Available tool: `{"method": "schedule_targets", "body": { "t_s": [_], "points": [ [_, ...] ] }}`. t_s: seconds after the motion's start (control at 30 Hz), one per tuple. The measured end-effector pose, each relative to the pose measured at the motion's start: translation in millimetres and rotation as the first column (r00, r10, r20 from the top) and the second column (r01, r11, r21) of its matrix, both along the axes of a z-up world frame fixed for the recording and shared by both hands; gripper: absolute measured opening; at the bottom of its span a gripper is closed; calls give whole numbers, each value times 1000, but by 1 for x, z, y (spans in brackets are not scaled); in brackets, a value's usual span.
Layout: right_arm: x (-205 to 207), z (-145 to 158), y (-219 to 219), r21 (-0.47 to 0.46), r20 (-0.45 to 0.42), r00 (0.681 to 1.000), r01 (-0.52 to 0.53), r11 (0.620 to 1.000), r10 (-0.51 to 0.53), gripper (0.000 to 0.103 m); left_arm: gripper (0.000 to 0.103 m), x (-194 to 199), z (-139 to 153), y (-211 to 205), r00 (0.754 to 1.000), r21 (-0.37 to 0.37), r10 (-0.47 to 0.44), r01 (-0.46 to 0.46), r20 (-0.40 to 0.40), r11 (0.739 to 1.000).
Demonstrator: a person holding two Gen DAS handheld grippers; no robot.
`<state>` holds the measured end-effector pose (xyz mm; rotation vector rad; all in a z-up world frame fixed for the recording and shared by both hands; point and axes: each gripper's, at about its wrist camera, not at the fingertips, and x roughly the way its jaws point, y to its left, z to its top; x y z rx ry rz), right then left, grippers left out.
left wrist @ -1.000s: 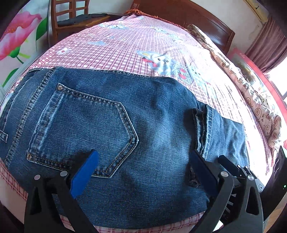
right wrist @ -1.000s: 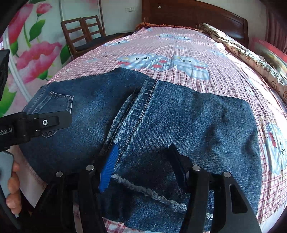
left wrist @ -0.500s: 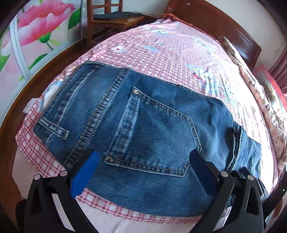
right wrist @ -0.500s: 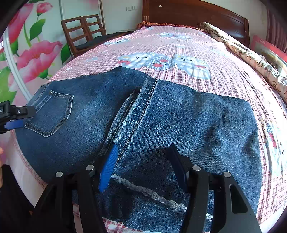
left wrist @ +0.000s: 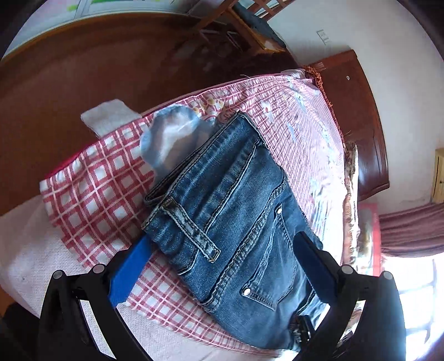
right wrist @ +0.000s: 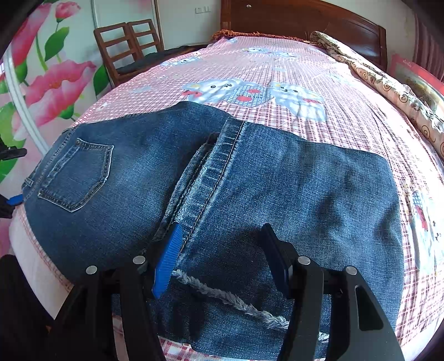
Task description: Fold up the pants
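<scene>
The left hand-held gripper (left wrist: 222, 258) has its jaws spread, empty, straddling the waistband corner of the blue denim pants (left wrist: 236, 211); one blue pad sits at the band's edge over the checked sheet, the other finger hangs above the seat. From this hand the pants run away and to its right along their long axis, parallel to the near edge of the bed (left wrist: 91, 191). So the left hand is nearest the waistband end, which I judge to be the next thing to grasp.

The right hand-held gripper (right wrist: 222, 255) is likewise spread and grips nothing, poised over the folded-back leg, close above a frayed hem and a thick stitched seam.

The denim is heavy, faded and stiff at the seams, with a rivet-cornered back pocket. Beyond lies the red-and-white checked cotton bedsheet (right wrist: 277, 69), then a dark wooden headboard (right wrist: 291, 19).
</scene>
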<state>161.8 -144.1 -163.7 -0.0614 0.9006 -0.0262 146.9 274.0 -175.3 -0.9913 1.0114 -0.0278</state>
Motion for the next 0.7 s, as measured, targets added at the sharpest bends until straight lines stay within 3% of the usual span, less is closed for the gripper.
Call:
{"method": "schedule_targets", "body": {
  "t_s": [0.37, 0.43, 0.63, 0.7],
  "points": [
    [-1, 0, 0, 1, -1, 1000, -5, 1000, 5, 58, 100, -4, -23, 17, 993, -196, 115, -109, 17, 974],
    [-1, 0, 0, 3, -1, 1000, -6, 1000, 6, 58, 84, -4, -24, 17, 993, -224, 120, -111, 24, 968],
    [-1, 0, -1, 6, 0, 1000, -5, 1000, 5, 58, 78, -8, -39, 26, 987, -282, 157, -149, 8, 948],
    [-1, 0, -1, 7, -1, 1000, -5, 1000, 5, 58, 69, -12, -40, 26, 986, -257, 164, -158, 2, 953]
  ]
}}
